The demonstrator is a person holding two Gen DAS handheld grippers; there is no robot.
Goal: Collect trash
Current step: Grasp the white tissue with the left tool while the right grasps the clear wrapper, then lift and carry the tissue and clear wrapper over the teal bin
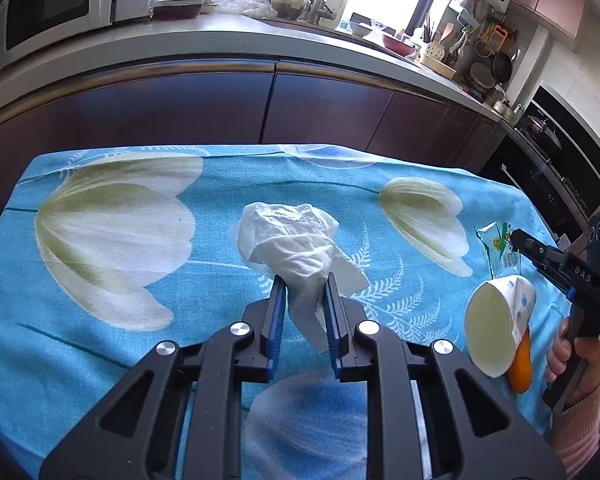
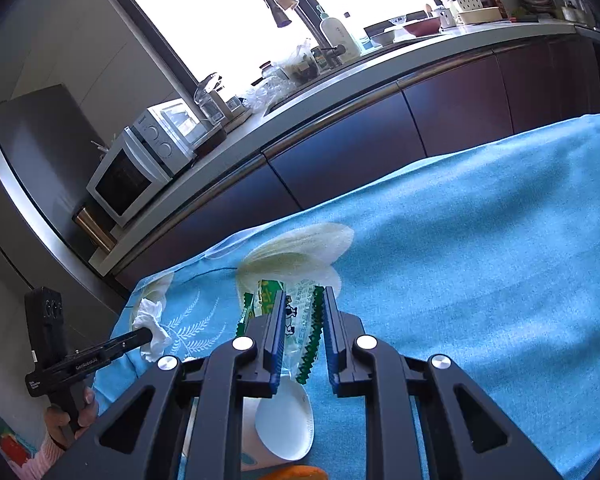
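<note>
My left gripper (image 1: 303, 280) pinches the crumpled white tissue (image 1: 288, 240): its bulk billows out past my fingertips toward 12 o'clock, with a tail trailing back between the blue pads toward 6. My right gripper (image 2: 303, 294) pinches the green-and-clear snack wrapper (image 2: 300, 320), whose long axis runs along my fingers from 12 to 6, serrated edge against the right pad. Both pieces sit over the blue flowered cloth (image 1: 140, 360); whether they are clear of it I cannot tell. The tipped paper cup (image 1: 496, 320) and the orange peel (image 1: 521, 364) lie at 3 o'clock from my left fingers and under my right ones at 6, so my right hand is nearer. I see no bin.
</note>
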